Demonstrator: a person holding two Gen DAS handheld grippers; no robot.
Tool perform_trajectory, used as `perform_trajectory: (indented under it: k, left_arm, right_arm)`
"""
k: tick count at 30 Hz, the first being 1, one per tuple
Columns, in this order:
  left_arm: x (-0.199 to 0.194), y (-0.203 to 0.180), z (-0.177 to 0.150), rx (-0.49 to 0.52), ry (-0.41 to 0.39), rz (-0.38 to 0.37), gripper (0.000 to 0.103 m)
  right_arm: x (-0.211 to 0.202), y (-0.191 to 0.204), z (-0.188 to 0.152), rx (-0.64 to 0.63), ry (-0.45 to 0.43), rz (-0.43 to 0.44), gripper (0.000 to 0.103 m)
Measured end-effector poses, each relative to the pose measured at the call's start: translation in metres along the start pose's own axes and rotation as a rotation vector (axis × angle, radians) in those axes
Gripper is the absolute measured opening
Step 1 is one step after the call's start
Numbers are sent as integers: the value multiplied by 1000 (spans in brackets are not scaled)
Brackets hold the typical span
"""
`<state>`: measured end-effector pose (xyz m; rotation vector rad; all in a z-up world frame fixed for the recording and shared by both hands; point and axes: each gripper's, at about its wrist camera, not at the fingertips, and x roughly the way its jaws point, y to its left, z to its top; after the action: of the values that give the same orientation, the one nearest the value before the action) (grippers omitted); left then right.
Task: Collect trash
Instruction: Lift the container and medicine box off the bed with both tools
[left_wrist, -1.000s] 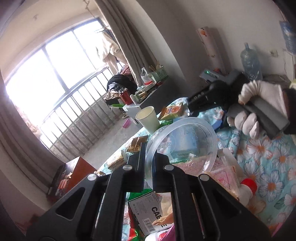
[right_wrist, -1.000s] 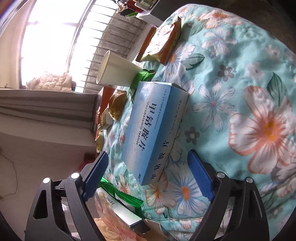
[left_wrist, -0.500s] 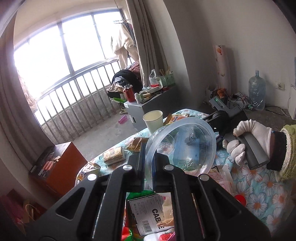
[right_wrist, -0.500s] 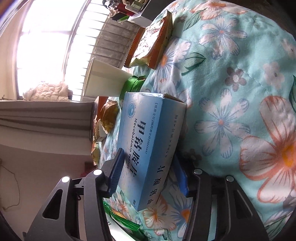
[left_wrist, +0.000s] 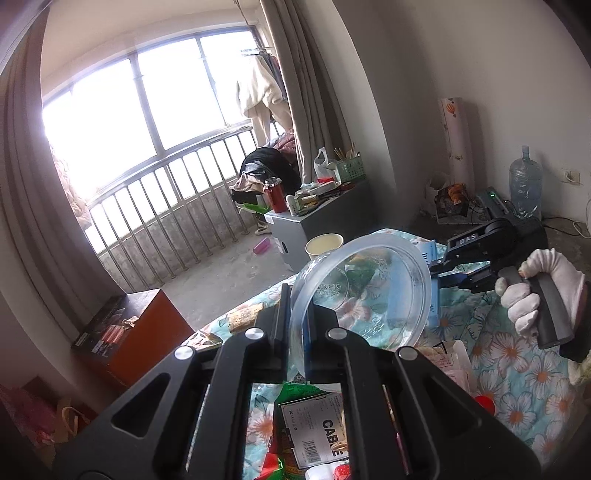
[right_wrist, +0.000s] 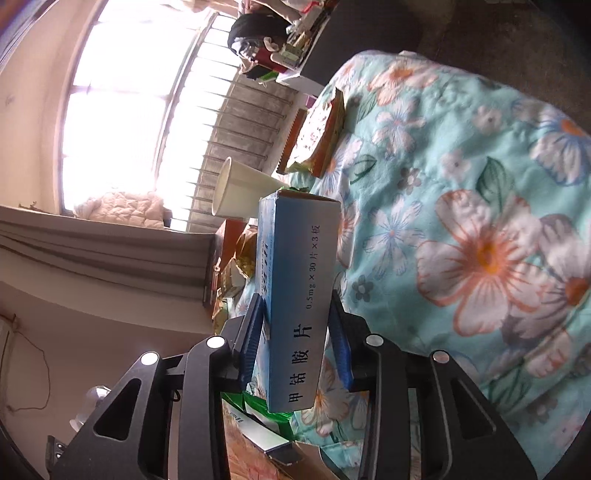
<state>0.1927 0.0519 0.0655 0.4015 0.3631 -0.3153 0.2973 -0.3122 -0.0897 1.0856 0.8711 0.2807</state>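
My left gripper (left_wrist: 300, 314) is shut on the rim of a clear round plastic container (left_wrist: 369, 295), which it holds tilted above the table. A white-gloved hand (left_wrist: 535, 284) carries my right gripper (left_wrist: 443, 275) just behind that container. In the right wrist view, my right gripper (right_wrist: 295, 332) has a long blue medicine box (right_wrist: 295, 280) between its blue pads. The jaws are closing, both pads press on the box's sides, and the box is raised off the floral cloth (right_wrist: 480, 184).
A white paper cup (right_wrist: 240, 192) and an orange snack packet (right_wrist: 317, 136) stand beyond the box near the table's far edge. A green packet with a CABLE label (left_wrist: 317, 424) lies under my left gripper. A grey cabinet (left_wrist: 314, 225) and a red-brown box (left_wrist: 140, 332) stand on the floor.
My right gripper has closed from wide open onto the blue box and tipped it up off the cloth. My left gripper has risen and rolled with the clear container.
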Motion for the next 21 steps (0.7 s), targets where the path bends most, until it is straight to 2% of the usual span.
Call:
perform_trajectory:
  k: [6, 12, 21]
  left_arm:
    - [-13, -2, 7, -20, -2, 21, 4]
    - [-26, -9, 15, -29, -11, 44, 4]
    - [-45, -22, 28, -12, -27, 73, 4]
  right_arm:
    - [-61, 12, -9, -99, -111, 3, 34]
    - [-112, 18, -33, -178, -189, 0, 33]
    - [-143, 4, -53, -165, -226, 27, 32]
